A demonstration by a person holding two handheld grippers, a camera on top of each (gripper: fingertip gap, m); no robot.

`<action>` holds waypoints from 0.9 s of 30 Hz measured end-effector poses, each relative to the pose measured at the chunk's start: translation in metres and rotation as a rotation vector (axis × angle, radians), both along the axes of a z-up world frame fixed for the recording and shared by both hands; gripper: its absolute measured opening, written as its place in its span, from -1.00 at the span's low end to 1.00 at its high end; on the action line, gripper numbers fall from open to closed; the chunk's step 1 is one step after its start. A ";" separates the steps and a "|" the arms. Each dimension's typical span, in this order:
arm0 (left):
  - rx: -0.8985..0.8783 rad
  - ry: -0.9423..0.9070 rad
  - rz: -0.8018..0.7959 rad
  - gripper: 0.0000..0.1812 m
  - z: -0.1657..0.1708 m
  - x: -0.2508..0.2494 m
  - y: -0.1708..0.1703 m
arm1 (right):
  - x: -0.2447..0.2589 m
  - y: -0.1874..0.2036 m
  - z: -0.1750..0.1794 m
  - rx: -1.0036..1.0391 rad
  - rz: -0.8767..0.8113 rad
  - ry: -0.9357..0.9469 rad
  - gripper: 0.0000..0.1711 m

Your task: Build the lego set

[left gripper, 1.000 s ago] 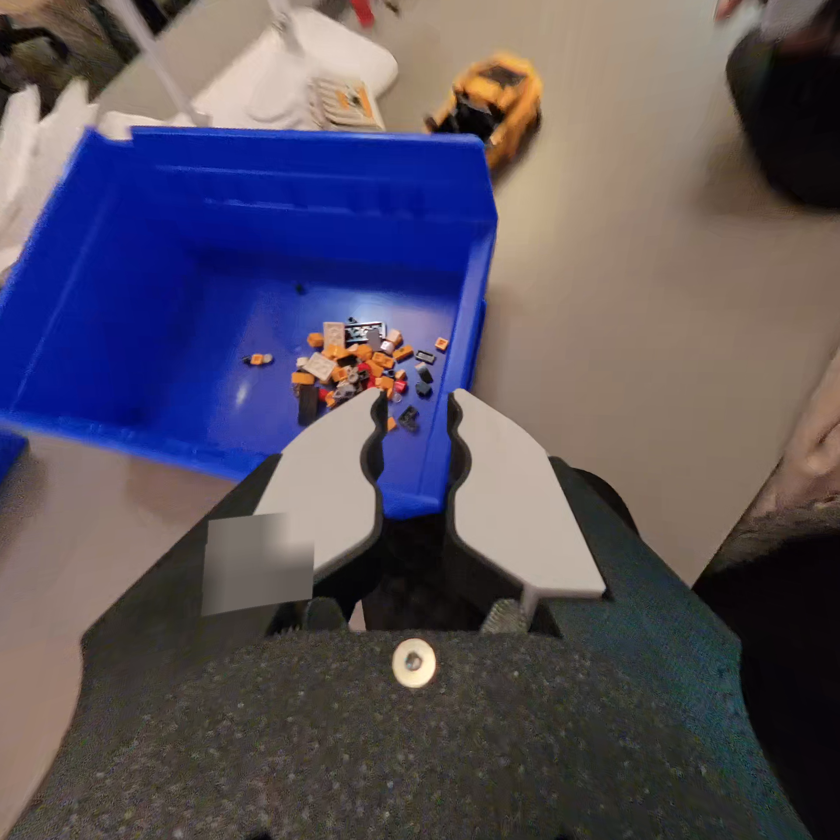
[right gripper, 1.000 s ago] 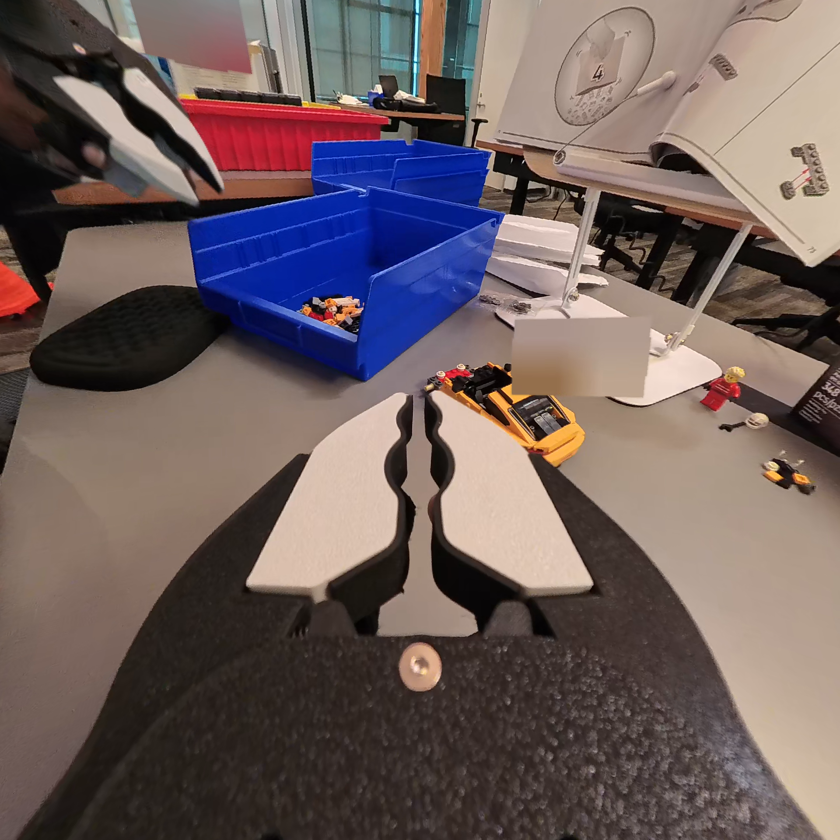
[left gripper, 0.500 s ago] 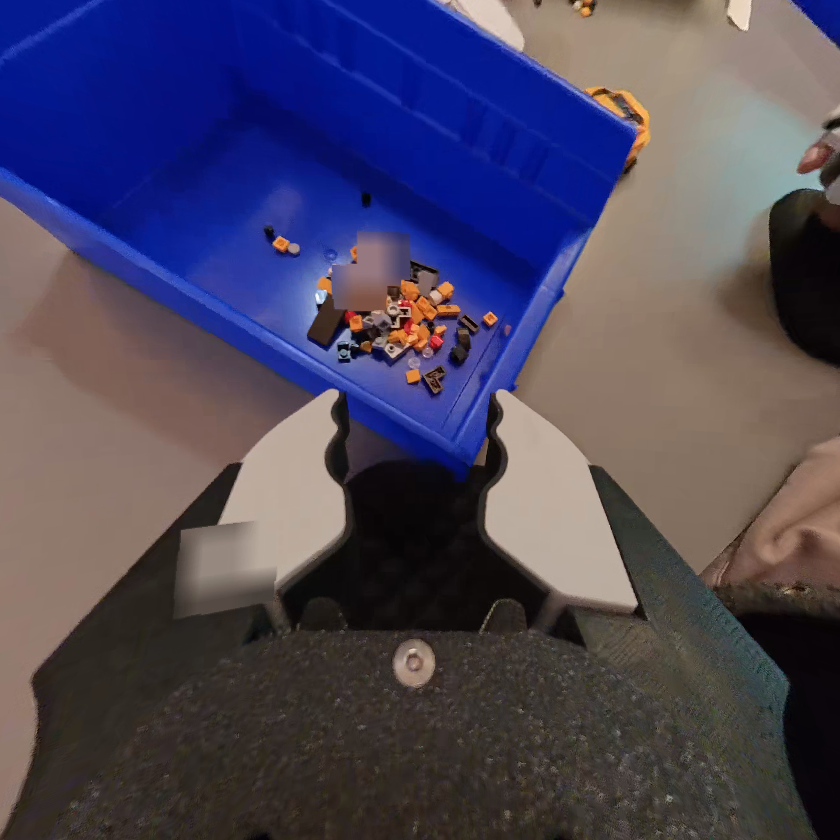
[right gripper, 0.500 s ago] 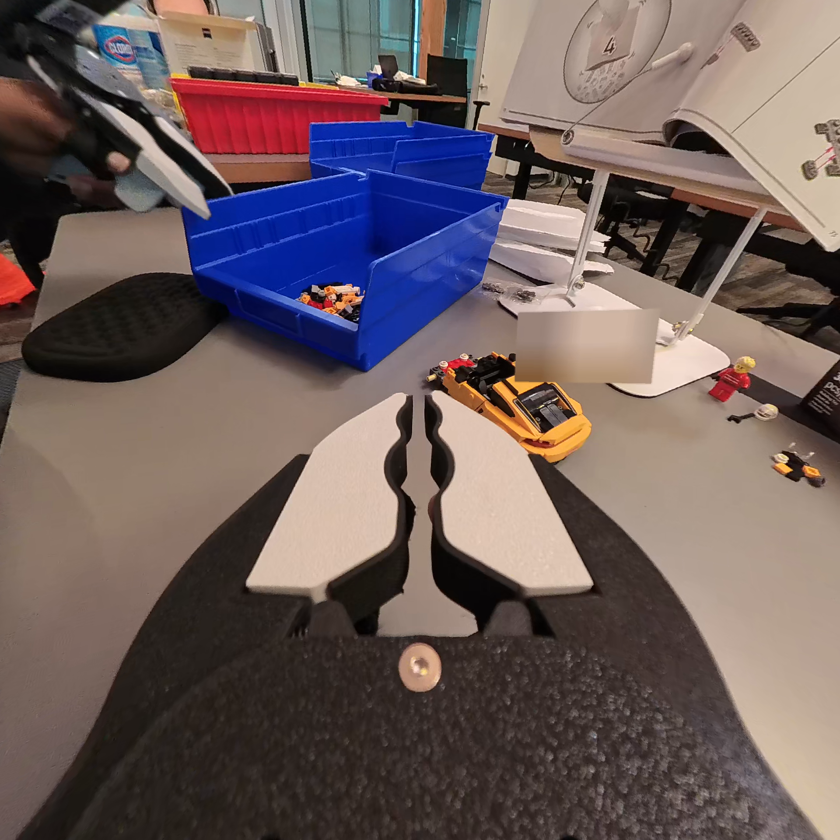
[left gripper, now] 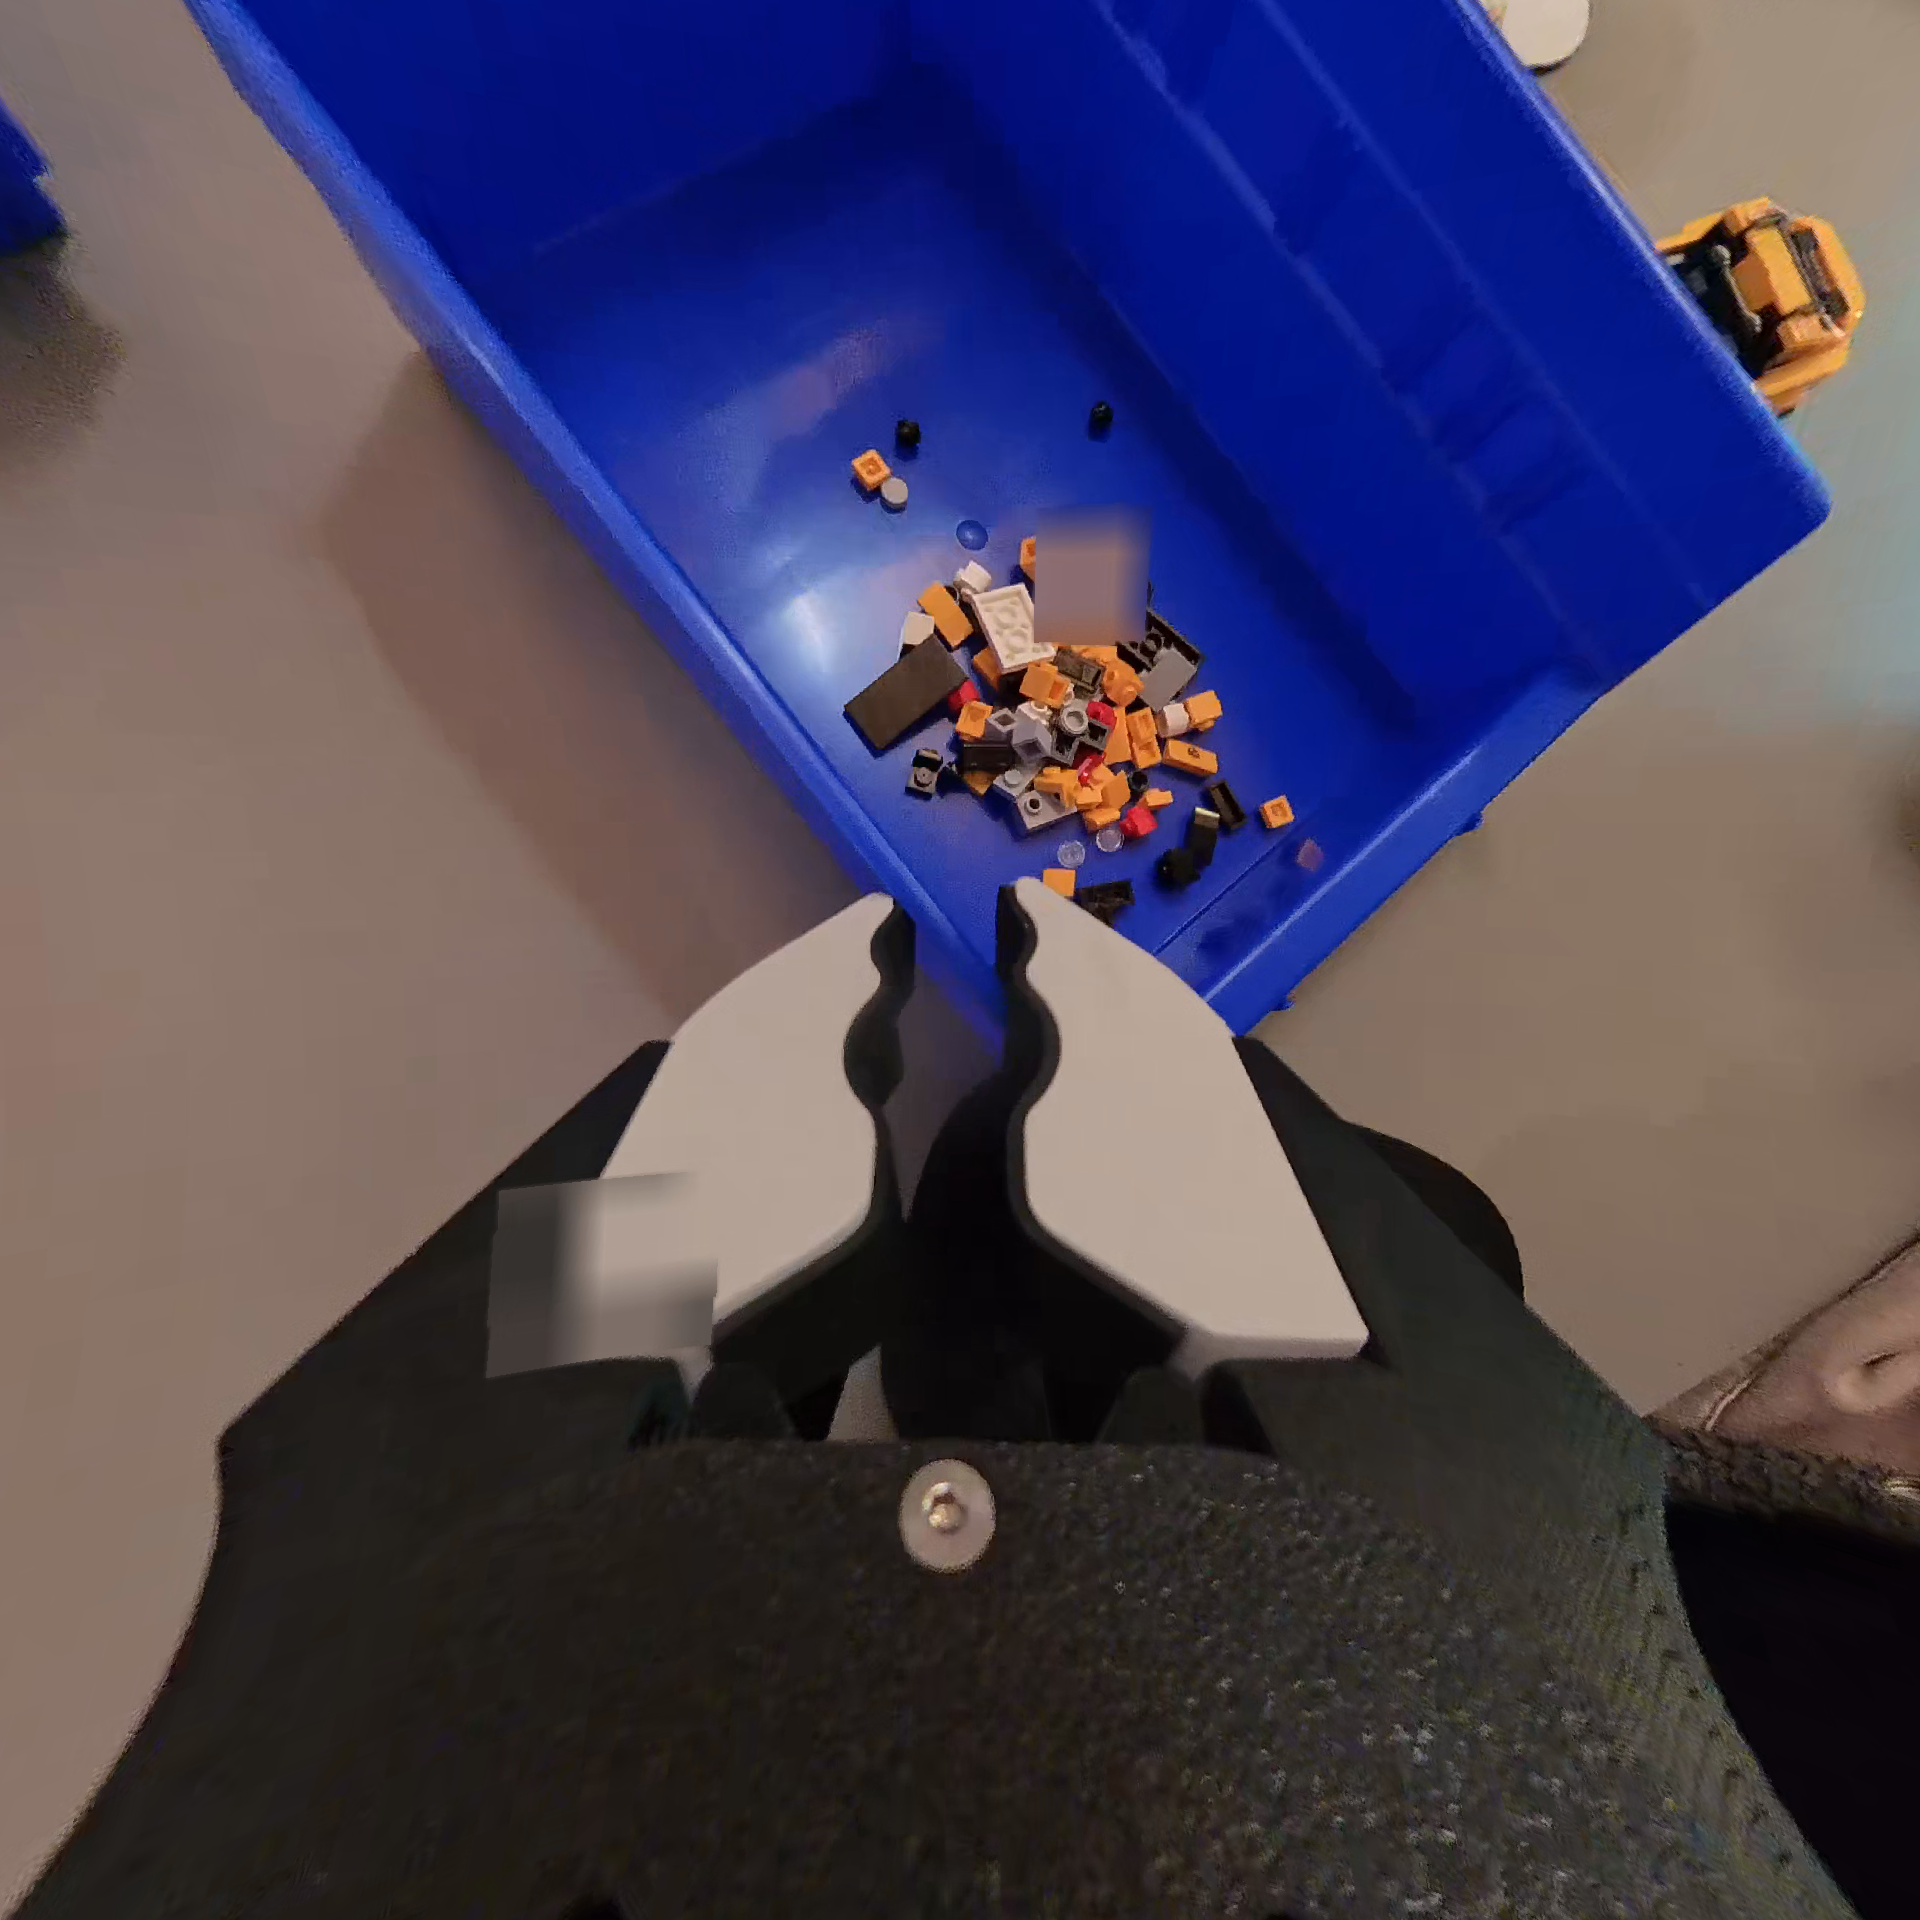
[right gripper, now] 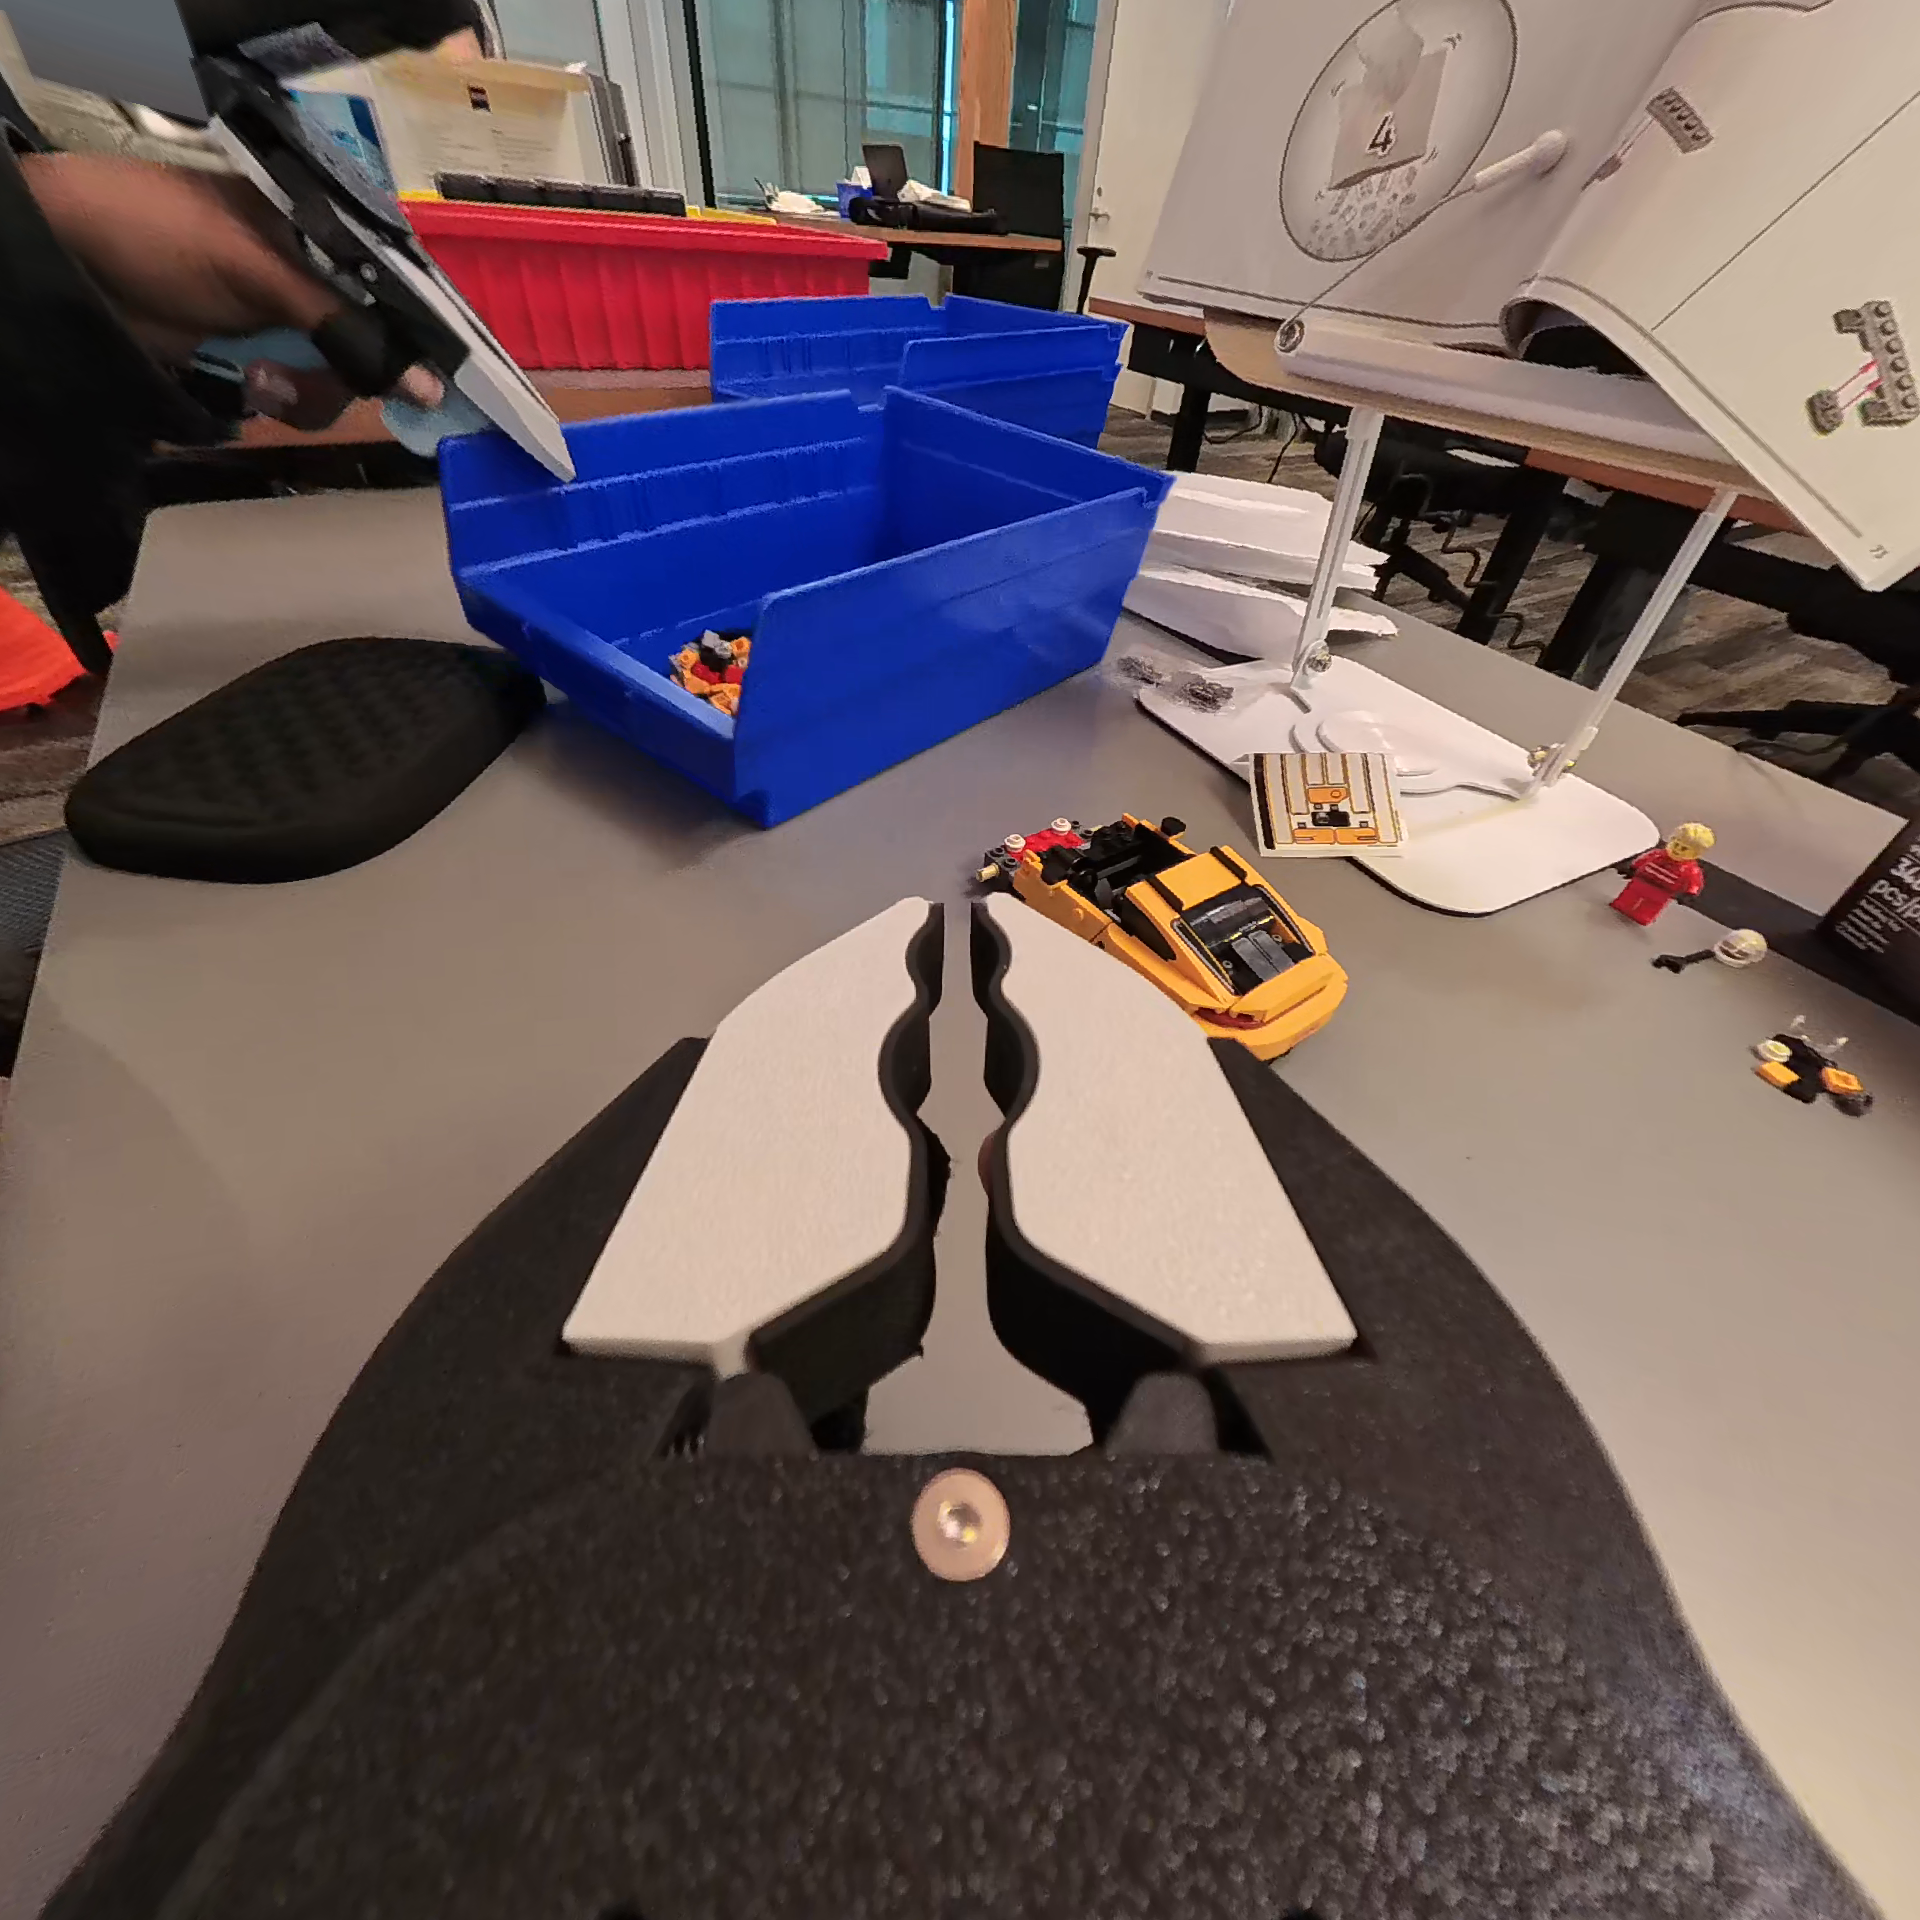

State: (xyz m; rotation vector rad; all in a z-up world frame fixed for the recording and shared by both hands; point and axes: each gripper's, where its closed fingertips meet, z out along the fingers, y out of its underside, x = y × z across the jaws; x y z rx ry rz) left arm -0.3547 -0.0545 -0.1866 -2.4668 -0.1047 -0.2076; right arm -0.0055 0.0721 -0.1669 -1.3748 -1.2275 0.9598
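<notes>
A blue bin holds a pile of small orange, grey, black and red loose pieces near one corner. My left gripper hovers above the bin's near rim, pointing down at the pile, its jaws a narrow gap apart and empty. In the right wrist view it hangs over the bin's far left corner. The part-built orange car stands on the grey table just right of my right gripper, which is shut and empty. The car also shows in the left wrist view.
A black pad lies left of the bin. An instruction booklet on a white stand, a sticker sheet, a red minifigure, a helmet and a small sub-assembly are at the right. More blue bins and a red bin stand behind. There is about 40 cm between the tips of the two grippers. About 30 cm separates my right fingertips from the small sub-assembly.
My left gripper swung over the bin, opened wide, then narrowed to a small gap while dropping toward the pile. My right gripper stayed shut and edged closer to the car.
</notes>
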 end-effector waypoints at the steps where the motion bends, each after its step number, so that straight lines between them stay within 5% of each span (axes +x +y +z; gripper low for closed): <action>1: -0.011 0.006 0.011 -0.83 0.004 -0.006 -0.004 | 0.000 0.000 0.000 -0.001 0.002 0.000 -0.95; 8: -0.040 0.006 0.183 -0.85 0.019 -0.056 -0.067 | -0.001 -0.001 0.000 -0.003 0.006 -0.003 -0.95; 17: 0.070 -0.117 0.554 -0.84 -0.004 -0.110 -0.164 | -0.004 -0.005 -0.004 -0.006 0.024 -0.019 -0.95; 27: 0.163 -0.130 0.547 -0.82 -0.006 -0.105 -0.114 | -0.004 -0.007 -0.004 -0.002 0.028 -0.022 -0.95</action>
